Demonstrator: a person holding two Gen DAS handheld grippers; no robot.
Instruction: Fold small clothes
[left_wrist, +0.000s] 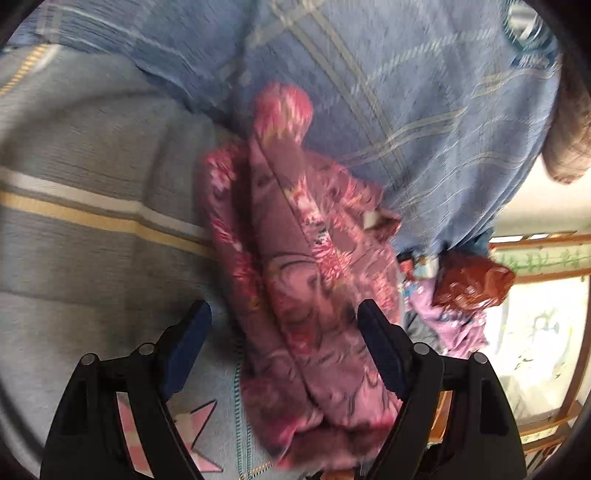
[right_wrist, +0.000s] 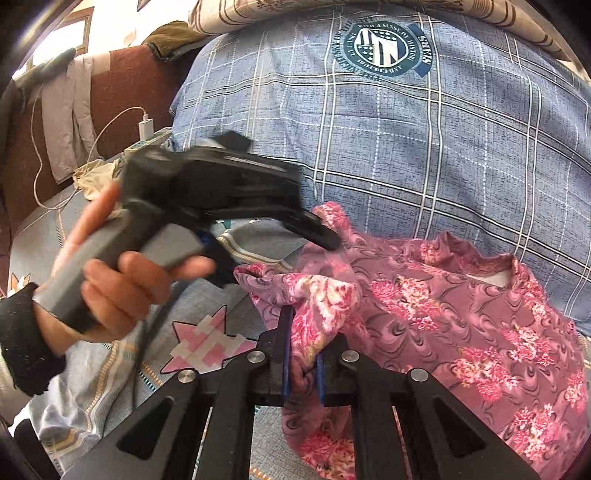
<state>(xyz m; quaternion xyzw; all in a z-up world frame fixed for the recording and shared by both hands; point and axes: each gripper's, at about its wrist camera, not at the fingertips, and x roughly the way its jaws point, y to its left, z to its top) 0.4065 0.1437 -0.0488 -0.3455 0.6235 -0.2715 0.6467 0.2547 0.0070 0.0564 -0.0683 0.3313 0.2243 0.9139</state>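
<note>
A bed fills both views, spread with a grey-blue striped sheet (left_wrist: 74, 192) that carries cream and yellow bands and a pink pixel-style star (right_wrist: 207, 347). Behind it lies a bulky blue checked quilt (right_wrist: 424, 155) with a round green-and-white emblem (right_wrist: 384, 48) printed near its top. Above the quilt a beige striped cloth (right_wrist: 332, 11) runs along the edge of the right wrist view. At the left of that view stands a brown headboard (right_wrist: 122, 88) with pale garments draped over it, and a white charger (right_wrist: 146, 127) with its cable trailing down to the bed. The left wrist view is blurred; beyond the bed edge it shows a wooden rail (left_wrist: 546, 240), a red-brown plastic bag (left_wrist: 472, 280) and a lilac cloth (left_wrist: 450, 325).

The pink flowered garment (right_wrist: 443, 302) lies on the bed, part on the sheet and part against the quilt. The right gripper (right_wrist: 303, 354) is clamped on a bunched fold of it, the blue pads nearly together with fabric squeezed between them. The left gripper (left_wrist: 284, 325) has its jaws wide apart, held over the garment with nothing gripped; one finger (left_wrist: 380, 347) is over the cloth and the other over the sheet. In the right wrist view a hand (right_wrist: 110, 280) in a dark cuff holds that left gripper by its grey handle.
</note>
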